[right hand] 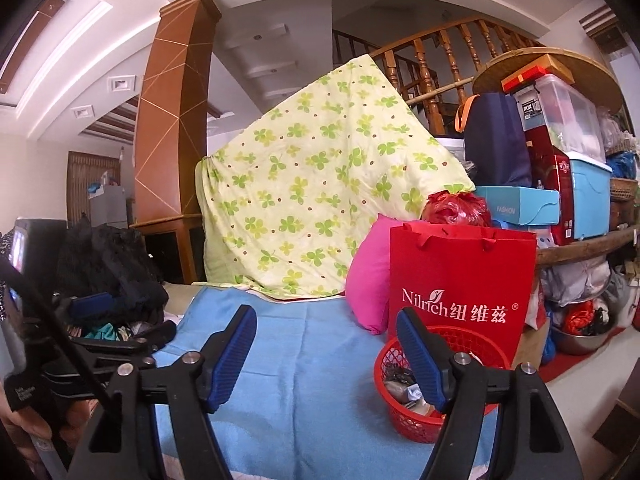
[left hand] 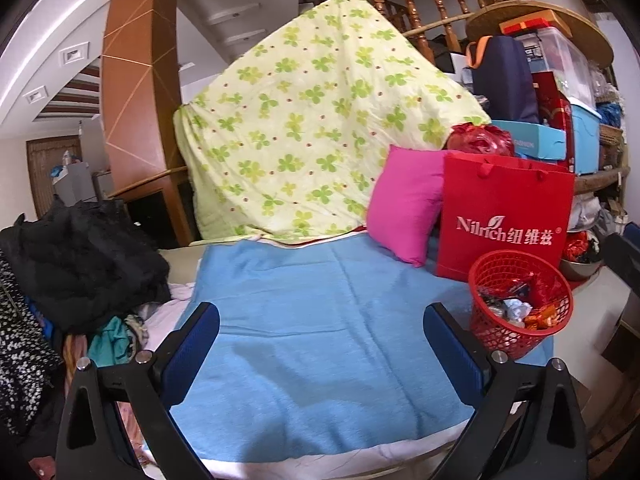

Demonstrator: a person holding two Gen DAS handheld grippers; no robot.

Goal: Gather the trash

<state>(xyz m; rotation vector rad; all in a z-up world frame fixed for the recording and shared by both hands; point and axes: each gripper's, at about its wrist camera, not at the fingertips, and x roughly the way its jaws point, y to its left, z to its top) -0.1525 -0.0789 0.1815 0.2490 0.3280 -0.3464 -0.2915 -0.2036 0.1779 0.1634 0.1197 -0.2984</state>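
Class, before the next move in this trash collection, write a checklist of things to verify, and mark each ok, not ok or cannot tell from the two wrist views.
1. Left tongs empty and open: ok.
2. Right tongs empty and open: ok.
3. Red basket upright on the blue towel: ok.
4. Trash inside the basket: ok, wrappers and paper show in it.
5. Towel free of loose trash: ok in what shows; parts behind the tongs cannot tell.
6. Trash left elsewhere, for example by the clothes pile: cannot tell.
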